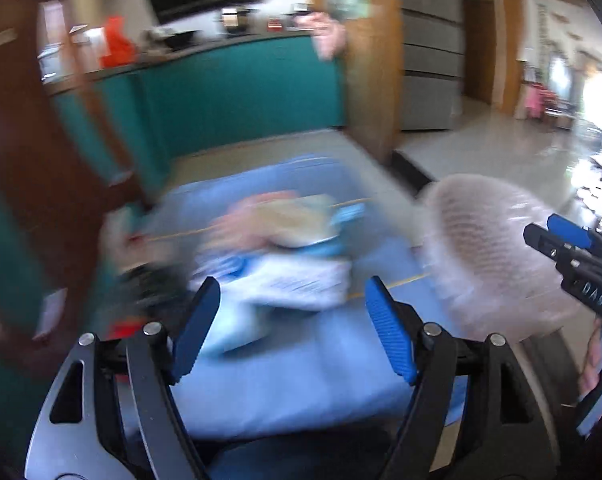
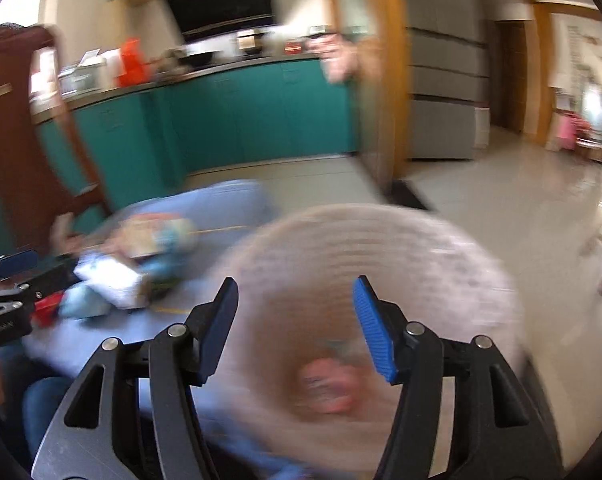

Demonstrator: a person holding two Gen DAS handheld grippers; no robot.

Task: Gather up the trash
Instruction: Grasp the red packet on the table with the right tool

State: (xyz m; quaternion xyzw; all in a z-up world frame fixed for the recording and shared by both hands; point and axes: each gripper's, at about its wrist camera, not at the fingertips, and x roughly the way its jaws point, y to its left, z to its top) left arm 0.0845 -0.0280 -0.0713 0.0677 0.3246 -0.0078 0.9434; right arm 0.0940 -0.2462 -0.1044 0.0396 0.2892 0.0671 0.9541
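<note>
Everything's smeared by blur, but the left tongs (image 1: 291, 324) have ribbed blue rubbery pads on matt black plastic arms with shiny metal pins. The basket (image 2: 381, 264) looks like pale perforated plastic. The bench (image 1: 301, 360) wears smooth blue cloth, and the floor (image 2: 501, 208) is glossy tile.

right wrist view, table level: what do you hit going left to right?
Left gripper at the left edge → small red item → blurred pile of paper and wrapper trash on the blue table → pale mesh wastebasket, with some pinkish trash inside, in front of the open right gripper.
</note>
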